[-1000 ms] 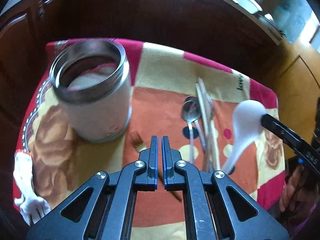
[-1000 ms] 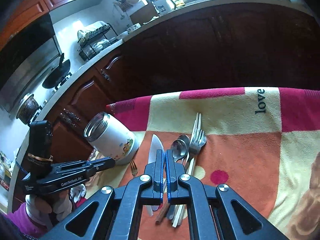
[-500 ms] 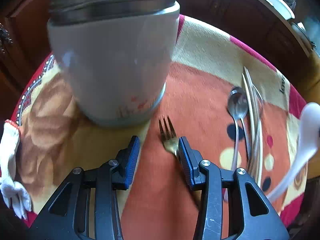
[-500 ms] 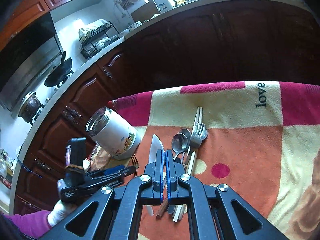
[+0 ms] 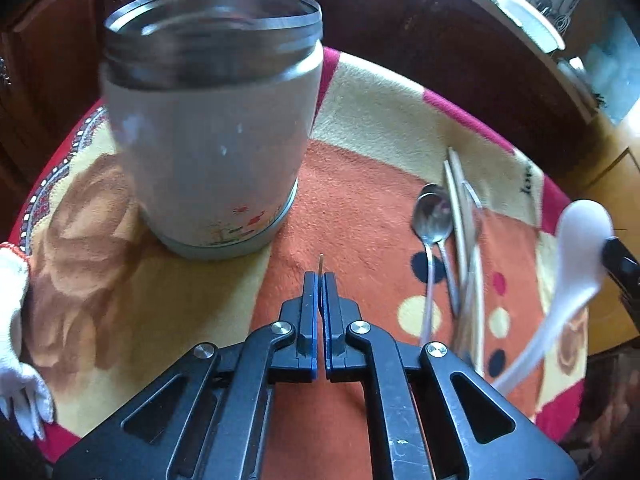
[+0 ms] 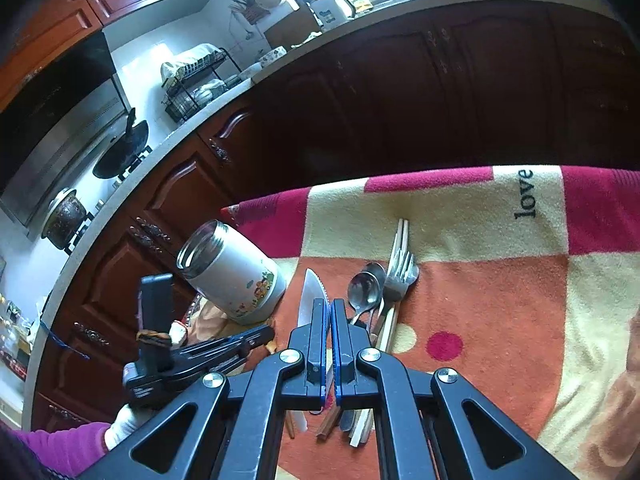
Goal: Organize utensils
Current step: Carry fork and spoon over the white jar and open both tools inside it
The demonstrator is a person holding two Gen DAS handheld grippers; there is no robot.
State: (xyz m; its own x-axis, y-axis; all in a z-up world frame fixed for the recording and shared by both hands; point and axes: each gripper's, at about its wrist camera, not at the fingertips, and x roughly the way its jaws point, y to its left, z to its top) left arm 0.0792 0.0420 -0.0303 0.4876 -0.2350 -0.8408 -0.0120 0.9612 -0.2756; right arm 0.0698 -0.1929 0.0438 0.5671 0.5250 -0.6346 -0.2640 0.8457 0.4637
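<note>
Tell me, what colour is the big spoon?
White; the spoon shows best in the left wrist view.

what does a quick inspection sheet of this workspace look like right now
surface: patterned blanket over the table
job's things: open jar upright, no lid; pile of spoons, forks and chopsticks lying to its right; fork and white knife in the tools
clutter: white glove at the blanket's left edge
grippers: left tool shut on the fork, just in front of the jar; right tool shut on the white knife, over the pile
cables: nothing seen
surroundings: dark wood cabinets, stove, dish rack
</note>
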